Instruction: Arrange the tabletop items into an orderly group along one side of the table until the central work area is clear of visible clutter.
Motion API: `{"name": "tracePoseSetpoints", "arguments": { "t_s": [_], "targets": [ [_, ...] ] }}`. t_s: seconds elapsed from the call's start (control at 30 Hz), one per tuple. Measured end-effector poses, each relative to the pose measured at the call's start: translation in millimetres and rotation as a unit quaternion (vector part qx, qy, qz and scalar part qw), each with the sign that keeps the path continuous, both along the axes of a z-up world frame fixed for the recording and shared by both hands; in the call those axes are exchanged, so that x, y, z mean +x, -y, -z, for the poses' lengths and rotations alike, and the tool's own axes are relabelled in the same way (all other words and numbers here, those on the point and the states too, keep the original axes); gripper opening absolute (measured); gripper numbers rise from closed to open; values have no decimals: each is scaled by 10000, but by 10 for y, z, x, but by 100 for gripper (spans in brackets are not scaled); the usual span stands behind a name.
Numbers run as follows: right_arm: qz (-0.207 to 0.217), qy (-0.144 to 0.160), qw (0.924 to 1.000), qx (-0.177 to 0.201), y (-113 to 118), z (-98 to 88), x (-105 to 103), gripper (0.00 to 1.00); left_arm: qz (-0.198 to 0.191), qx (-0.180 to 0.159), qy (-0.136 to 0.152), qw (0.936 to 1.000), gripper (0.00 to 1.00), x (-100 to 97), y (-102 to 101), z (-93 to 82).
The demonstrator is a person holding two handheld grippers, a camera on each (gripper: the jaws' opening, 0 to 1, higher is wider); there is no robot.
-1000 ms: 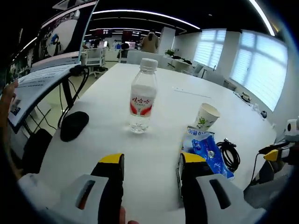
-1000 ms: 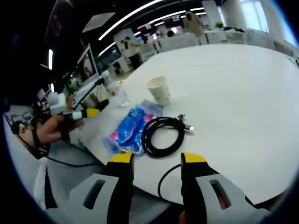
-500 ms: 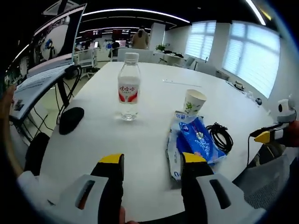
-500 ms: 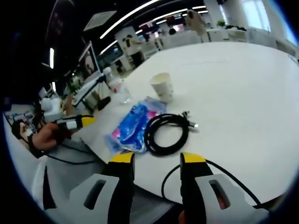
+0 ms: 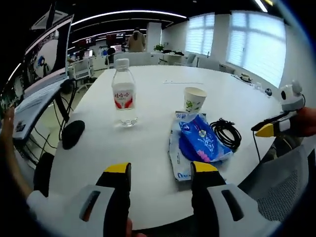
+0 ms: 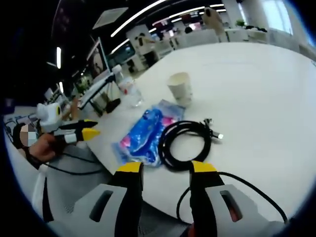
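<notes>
Clear plastic water bottle (image 5: 123,92) and white paper cup (image 5: 194,99) upright on white bench (image 5: 143,148).
Both hand-held grippers (left (image 5: 160,170), right (image 6: 161,169)) gape empty; the cup's inside is hidden.

White round table (image 5: 148,148) carries: water bottle (image 5: 123,91), upright, at 11 o'clock in left gripper view; paper cup (image 5: 194,99) at 1 o'clock; blue snack packets (image 5: 195,143) just below cup; coiled black cable (image 5: 225,133) touching packets' 3 o'clock edge; black mouse (image 5: 73,134) at 9 o'clock near rim.
</notes>
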State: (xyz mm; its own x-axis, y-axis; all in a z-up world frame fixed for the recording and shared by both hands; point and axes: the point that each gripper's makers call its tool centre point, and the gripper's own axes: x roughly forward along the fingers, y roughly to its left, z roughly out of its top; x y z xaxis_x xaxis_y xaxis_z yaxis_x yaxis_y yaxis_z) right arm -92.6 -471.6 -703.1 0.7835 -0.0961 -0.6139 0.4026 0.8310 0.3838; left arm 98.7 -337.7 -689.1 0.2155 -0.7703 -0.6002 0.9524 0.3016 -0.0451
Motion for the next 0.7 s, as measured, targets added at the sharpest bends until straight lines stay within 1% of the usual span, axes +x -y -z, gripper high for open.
{"name": "tracePoseSetpoints", "arguments": {
  "t_s": [0.17, 0.27, 0.37, 0.5, 0.6, 0.7],
  "targets": [
    [-19, 75, 10000, -51, 109, -40, 176, 34, 21, 22, 75, 10000, 48, -10, -41, -16],
    [-7, 109, 9999, -94, 192, -68, 272, 34, -48, 27, -43, 10000, 47, -8, -43, 34],
    [-13, 143, 9998, -120, 284, -83, 373, 33, -125, -37, -87, 9999, 47, 15, -37, 28],
    [142, 343, 9993, -68, 473, -166, 542, 32, -103, -15, -47, 9999, 47, -2, -44, 30],
    [206, 368, 9990, -121, 624, -217, 668, 31, -110, 5, -12, 9999, 47, 3, -42, 32],
    [384, 386, 9984, -150, 820, -268, 794, 31, -159, -13, -9, 9999, 47, 22, -50, 24]
  ]
}}
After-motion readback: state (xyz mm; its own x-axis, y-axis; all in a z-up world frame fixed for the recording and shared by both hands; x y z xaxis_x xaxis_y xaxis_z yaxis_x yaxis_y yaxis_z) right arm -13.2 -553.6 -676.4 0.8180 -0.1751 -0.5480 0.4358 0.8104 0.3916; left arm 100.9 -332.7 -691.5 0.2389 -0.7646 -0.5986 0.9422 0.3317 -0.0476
